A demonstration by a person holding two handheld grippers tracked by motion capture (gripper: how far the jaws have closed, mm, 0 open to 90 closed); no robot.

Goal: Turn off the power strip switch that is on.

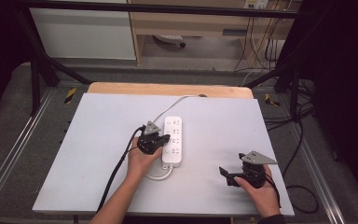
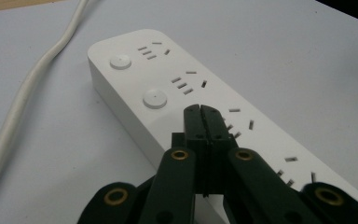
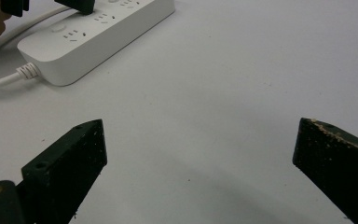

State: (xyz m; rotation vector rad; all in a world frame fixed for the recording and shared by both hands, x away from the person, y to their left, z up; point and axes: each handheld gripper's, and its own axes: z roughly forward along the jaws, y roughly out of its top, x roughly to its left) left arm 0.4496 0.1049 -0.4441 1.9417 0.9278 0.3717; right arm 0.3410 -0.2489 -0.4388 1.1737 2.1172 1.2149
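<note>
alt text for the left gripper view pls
The left gripper, its two black fingers pressed shut with nothing between them, points its tip over the top face of a white power strip beside a round button. The strip lies on a pale table, its white cable trailing at left.

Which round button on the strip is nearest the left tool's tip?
The second button from the cable end; the other button lies farther from the shut left tool.
</note>
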